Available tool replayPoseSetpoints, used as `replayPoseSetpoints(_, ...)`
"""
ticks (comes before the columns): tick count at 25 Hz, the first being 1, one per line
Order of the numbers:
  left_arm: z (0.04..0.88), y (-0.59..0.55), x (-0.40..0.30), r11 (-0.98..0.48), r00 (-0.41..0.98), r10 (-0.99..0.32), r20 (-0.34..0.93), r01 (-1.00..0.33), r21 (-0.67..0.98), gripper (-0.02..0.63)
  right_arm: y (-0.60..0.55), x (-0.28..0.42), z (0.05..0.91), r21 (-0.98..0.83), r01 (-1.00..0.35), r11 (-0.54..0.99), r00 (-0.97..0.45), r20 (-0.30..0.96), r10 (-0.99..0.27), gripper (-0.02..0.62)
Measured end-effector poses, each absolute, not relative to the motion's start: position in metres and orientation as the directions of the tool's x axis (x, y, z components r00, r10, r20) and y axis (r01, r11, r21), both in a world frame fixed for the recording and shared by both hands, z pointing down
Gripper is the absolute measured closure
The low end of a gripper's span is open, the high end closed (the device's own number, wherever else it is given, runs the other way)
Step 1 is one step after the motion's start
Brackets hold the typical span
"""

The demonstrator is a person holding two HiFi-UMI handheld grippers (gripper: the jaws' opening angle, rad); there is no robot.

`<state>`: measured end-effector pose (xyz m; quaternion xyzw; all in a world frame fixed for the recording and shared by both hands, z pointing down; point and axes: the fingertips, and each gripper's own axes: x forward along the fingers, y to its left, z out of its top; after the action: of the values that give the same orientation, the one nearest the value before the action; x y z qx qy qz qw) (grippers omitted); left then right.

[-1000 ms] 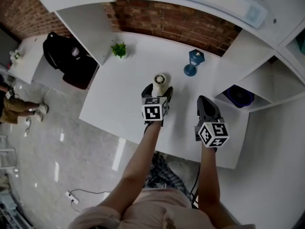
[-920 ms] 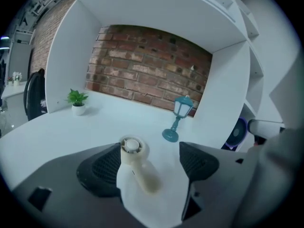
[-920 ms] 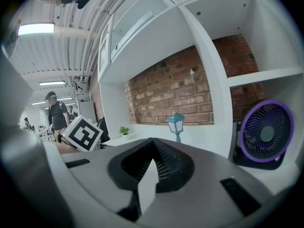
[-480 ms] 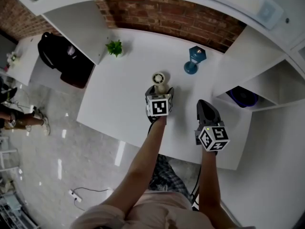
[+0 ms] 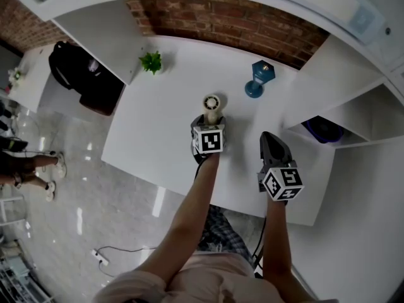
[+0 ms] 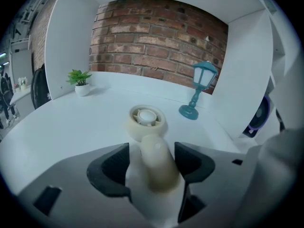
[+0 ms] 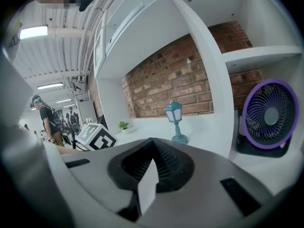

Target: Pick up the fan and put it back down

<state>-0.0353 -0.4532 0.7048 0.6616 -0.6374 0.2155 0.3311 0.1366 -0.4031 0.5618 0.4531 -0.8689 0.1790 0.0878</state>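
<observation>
Office-like studio: white desk [image 5: 158, 125], brick backing [image 5: 227, 24], built-in shelves [image 5: 363, 106] (strip lights [image 7: 33, 32], people [image 7: 45, 118] beyond).

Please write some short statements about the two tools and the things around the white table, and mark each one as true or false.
1. The handle of the cream fan is between the jaws of the left tool. True; the jaws have just been closing around it.
2. The right tool holds the blue lamp. False: it is shut and empty, and the lamp stands on the table.
3. A small green plant stands on the table. True.
4. The purple fan stands on the table beside the lamp. False: it stands in a shelf compartment.
</observation>
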Motion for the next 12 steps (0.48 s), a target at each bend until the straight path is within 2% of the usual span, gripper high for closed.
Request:
replayPoseSetpoints(3,0.7080,-0.4521,-0.0374,0.020,0.094,-0.685,0.722,-0.989,0.148,0.379,-0.4033,0.1357,0.5624,-0.235,-0.818,0.525,-0.574,0.315,-0.756,0.580)
replayPoseSetpoints(4,0.7091,-0.4519,-0.0378,0.014,0.091,-0.679,0.728,-0.990,0.137,0.396,-0.4033,0.1356,0.5630,-0.236,-0.818,0.524,-0.575,0.316,-0.755,0.580)
replayPoseSetpoints(12,0.7081,-0.4534,-0.0376,-0.007,0.101,-0.669,0.737,-0.991,0.130,0.400,-0.3997,0.1365,0.5688,-0.240,-0.821,0.518,-0.571,0.329,-0.752,0.580)
